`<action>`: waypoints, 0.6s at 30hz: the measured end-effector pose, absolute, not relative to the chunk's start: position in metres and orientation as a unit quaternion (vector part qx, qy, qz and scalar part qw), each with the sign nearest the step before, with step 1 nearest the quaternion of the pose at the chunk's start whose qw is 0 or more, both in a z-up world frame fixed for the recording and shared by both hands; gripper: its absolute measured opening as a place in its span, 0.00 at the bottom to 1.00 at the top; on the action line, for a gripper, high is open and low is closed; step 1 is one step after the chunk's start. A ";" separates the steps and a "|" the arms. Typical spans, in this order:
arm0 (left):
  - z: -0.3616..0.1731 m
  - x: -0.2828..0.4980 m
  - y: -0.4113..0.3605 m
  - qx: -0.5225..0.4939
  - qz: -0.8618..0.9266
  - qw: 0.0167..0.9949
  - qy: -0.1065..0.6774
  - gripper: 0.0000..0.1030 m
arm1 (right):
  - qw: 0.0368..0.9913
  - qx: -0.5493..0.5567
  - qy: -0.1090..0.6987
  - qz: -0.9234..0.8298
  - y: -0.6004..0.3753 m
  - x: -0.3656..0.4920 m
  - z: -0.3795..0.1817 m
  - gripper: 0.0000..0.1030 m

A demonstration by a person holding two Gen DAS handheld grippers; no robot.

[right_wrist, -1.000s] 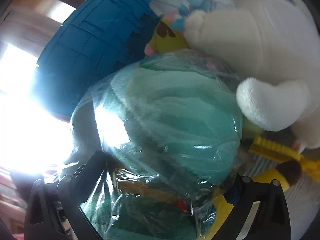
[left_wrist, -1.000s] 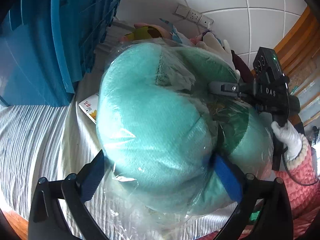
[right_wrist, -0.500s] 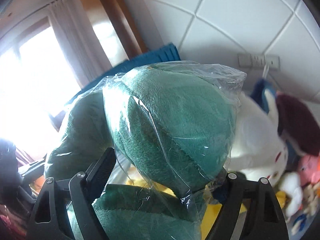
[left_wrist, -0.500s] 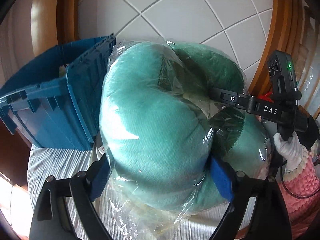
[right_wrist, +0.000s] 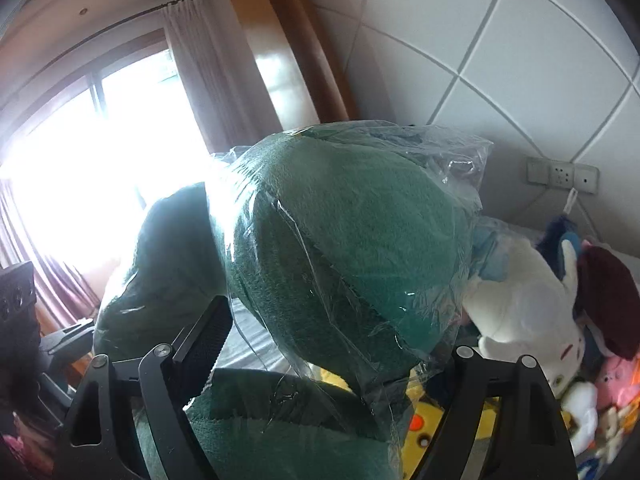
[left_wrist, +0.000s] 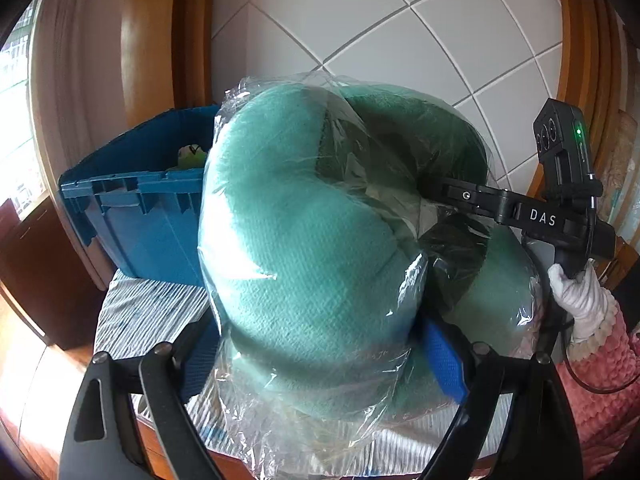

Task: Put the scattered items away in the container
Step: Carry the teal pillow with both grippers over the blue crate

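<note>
Lifted higher than a second ago, my left gripper (left_wrist: pixel 320 356) and right gripper (right_wrist: pixel 340 344) both pinch the soft, slippery-bagged green pillow (left_wrist: pixel 312 248) right of the blue crate (left_wrist: pixel 152 216).

The pillow (left_wrist: pixel 304 248) is fuzzy teal plush under a glossy, crinkled clear plastic bag (left_wrist: pixel 320 432). The crate (left_wrist: pixel 144 220) behind it is matt blue plastic. The wall (left_wrist: pixel 400 32) is smooth glazed white tile, framed by polished wood trim (left_wrist: pixel 152 40).
</note>
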State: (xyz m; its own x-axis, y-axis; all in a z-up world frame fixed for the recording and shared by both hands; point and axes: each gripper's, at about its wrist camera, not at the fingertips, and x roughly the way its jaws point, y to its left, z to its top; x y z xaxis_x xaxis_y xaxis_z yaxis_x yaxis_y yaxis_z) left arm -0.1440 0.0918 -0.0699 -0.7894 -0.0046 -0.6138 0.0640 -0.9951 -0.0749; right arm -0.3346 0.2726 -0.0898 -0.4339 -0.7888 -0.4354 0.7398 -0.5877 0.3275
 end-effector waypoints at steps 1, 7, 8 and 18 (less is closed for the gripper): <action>-0.070 -0.139 0.086 0.323 -0.945 0.024 0.049 0.87 | 0.458 0.282 -0.041 -0.842 0.267 -0.331 -0.090 0.81; -0.072 -0.114 0.038 0.320 -0.945 0.039 0.060 0.87 | 0.474 0.286 -0.035 -0.832 0.217 -0.309 -0.091 0.81; -0.072 -0.109 0.028 0.320 -0.944 0.041 0.061 0.87 | 0.476 0.287 -0.035 -0.831 0.207 -0.305 -0.092 0.81; -0.059 -0.080 -0.099 0.324 -0.945 0.026 0.038 0.87 | 0.473 0.289 -0.050 -0.831 0.105 -0.265 -0.091 0.81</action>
State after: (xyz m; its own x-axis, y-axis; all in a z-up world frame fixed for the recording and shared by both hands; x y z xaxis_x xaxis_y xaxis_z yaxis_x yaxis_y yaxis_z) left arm -0.0798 -0.0987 -0.0592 -0.7887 -0.0254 -0.6143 0.0746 -0.9957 -0.0545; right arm -0.2651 0.1045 -0.0909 -0.3861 -0.8144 -0.4333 0.7566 -0.5483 0.3562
